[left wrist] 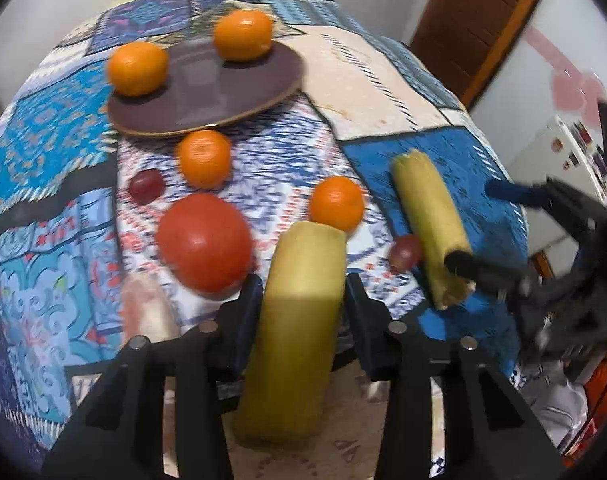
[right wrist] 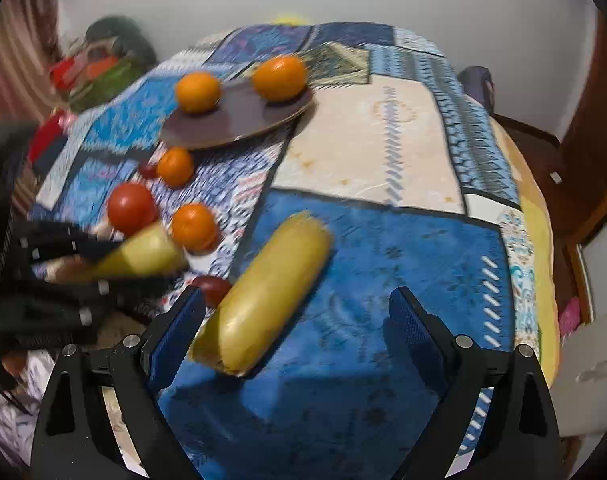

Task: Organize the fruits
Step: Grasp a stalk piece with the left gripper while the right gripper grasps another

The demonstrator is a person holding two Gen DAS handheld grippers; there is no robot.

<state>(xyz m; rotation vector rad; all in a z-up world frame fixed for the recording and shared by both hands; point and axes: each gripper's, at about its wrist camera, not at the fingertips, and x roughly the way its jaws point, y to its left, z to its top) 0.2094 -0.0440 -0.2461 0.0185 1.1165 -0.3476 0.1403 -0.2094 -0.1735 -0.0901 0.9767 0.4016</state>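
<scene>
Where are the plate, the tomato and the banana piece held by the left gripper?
plate (left wrist: 207,92): left wrist view, bare centre.
tomato (left wrist: 205,242): left wrist view, middle of its skin.
held banana piece (left wrist: 303,280): left wrist view, peel between the fingers.

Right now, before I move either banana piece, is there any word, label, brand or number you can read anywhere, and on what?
None can be read.
White fridge, far right in the left wrist view: small coloured stickers or magnets, too small and blurred to read.
Patchwork blue patterned tablecloth: only ornament, no lettering.
Round brown plate, the peeled yellow banana piece in the left gripper: no label visible.
</scene>
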